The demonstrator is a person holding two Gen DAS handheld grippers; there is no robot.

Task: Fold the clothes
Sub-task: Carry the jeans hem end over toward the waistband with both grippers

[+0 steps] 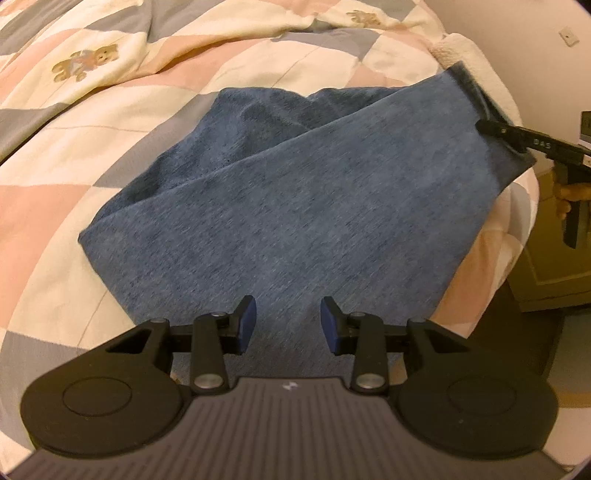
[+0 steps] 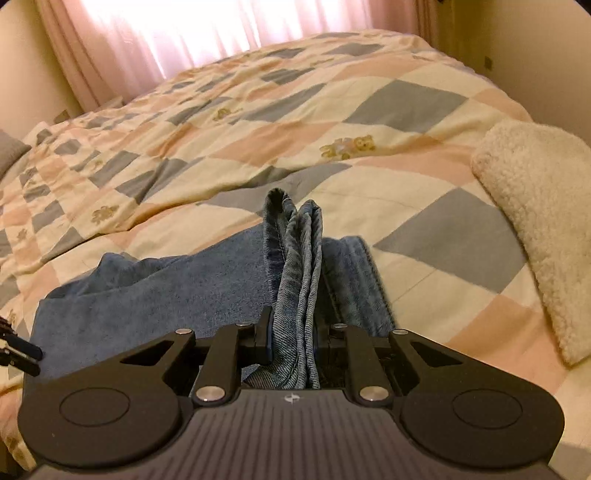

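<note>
The blue jeans point(image 1: 295, 206) lay on the patchwork quilt point(image 1: 92, 184) of the bed, near its edge, partly folded, with one leg crossing over the rest of the cloth.

The left gripper point(image 1: 288, 325) hung over the near part of the jeans and pointed steeply down. Its 2 blue pads point(image 1: 246, 325) stood clearly apart. Denim filled the view between them, but the pads did not press on it, so this gripper held nothing.

The right gripper point(image 2: 293, 332) was closed on a bunch of denim. Several layers of the jeans point(image 2: 295, 266) were pinched between its 2 fingers and rose up in front of the camera as a narrow vertical fold with the hem at the top. In the left wrist view the same gripper point(image 1: 495, 127) was seen at the far right corner of the jeans, gripping the cloth at the hem, and a part of the person's hand point(image 1: 570, 195) showed under it.

A cream fleece cushion point(image 2: 543, 221) lay on the quilt to the right of the jeans, apart from them. Behind the bed hung a pink curtain point(image 2: 184, 33) with bright light coming through it.
</note>
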